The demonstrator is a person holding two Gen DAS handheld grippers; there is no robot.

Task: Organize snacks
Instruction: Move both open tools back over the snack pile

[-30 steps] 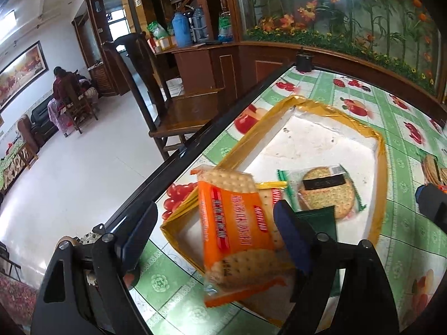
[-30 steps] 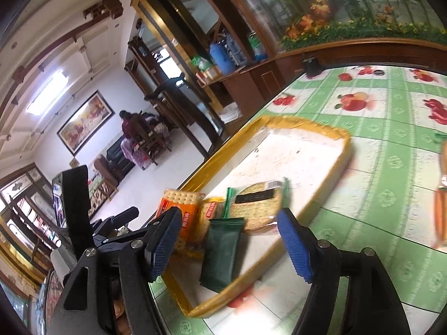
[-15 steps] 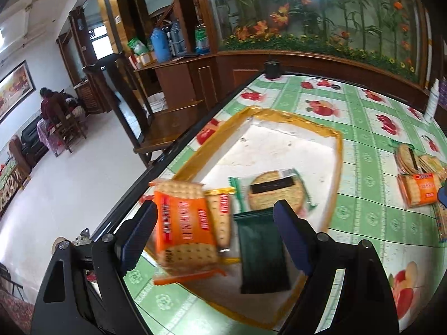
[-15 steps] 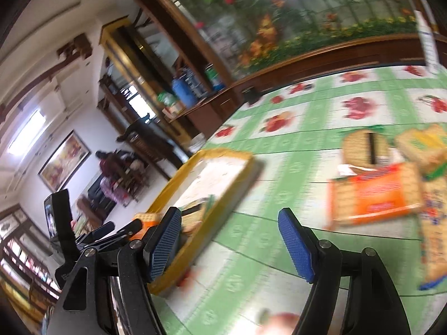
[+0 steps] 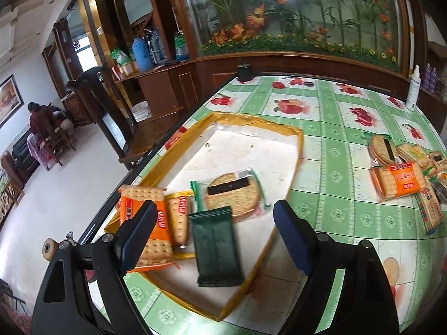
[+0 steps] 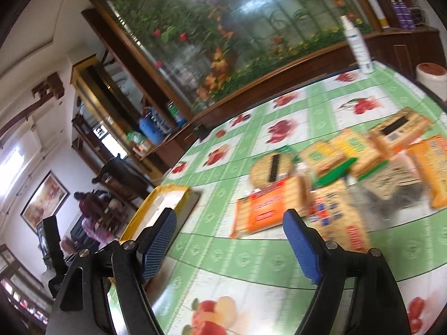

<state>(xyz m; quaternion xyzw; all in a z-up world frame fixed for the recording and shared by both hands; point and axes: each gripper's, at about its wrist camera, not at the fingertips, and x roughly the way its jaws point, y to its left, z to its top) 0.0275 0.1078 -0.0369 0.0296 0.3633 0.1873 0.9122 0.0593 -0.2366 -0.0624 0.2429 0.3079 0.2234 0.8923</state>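
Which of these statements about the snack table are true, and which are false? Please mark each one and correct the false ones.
1. The dark green packet lies inside the yellow-rimmed tray. True.
2. The left gripper is shut on the orange cracker pack. False: its jaws stand open and hold nothing; the pack lies in the tray.
3. A round cracker pack with a dark label lies in the tray. True.
4. The right gripper holds a snack. False: nothing is between its jaws, which have just been opening.
5. All the snacks are already in the tray. False: a pile of cracker packs lies on the green tablecloth.
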